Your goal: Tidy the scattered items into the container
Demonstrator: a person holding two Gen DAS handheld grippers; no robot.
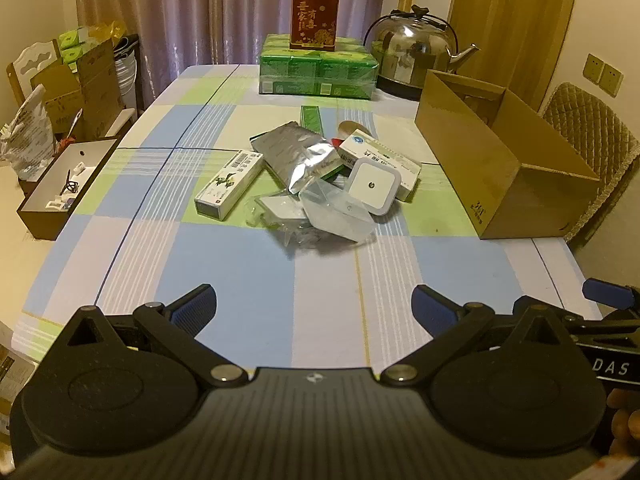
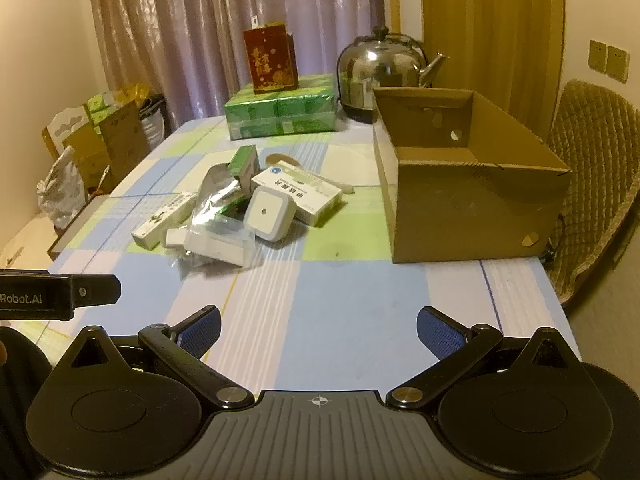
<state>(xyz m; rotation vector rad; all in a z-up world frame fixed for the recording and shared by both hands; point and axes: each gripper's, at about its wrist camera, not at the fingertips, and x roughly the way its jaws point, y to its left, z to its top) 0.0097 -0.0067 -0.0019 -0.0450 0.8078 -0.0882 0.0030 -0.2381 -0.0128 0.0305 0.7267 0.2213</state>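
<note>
A pile of small items lies mid-table: a white-and-green carton [image 1: 229,185] [image 2: 162,220], a silver foil pouch [image 1: 300,154] [image 2: 216,196], a white square night light [image 1: 370,186] [image 2: 267,214], a white medicine box [image 1: 380,160] [image 2: 300,196], a clear plastic bag [image 1: 320,216] [image 2: 218,246] and a green box [image 1: 311,116] [image 2: 243,160]. The open cardboard box [image 1: 516,184] [image 2: 472,216] stands to their right. My left gripper [image 1: 314,310] and right gripper [image 2: 318,332] both hover open over the near table, well short of the pile, holding nothing.
At the table's far end a green pack [image 1: 318,70] [image 2: 280,114] carries a red box [image 1: 314,14] [image 2: 271,60], beside a steel kettle [image 1: 412,46] [image 2: 380,68]. A brown tray [image 1: 60,188] sits off the left edge. A padded chair [image 1: 592,140] [image 2: 592,168] stands right.
</note>
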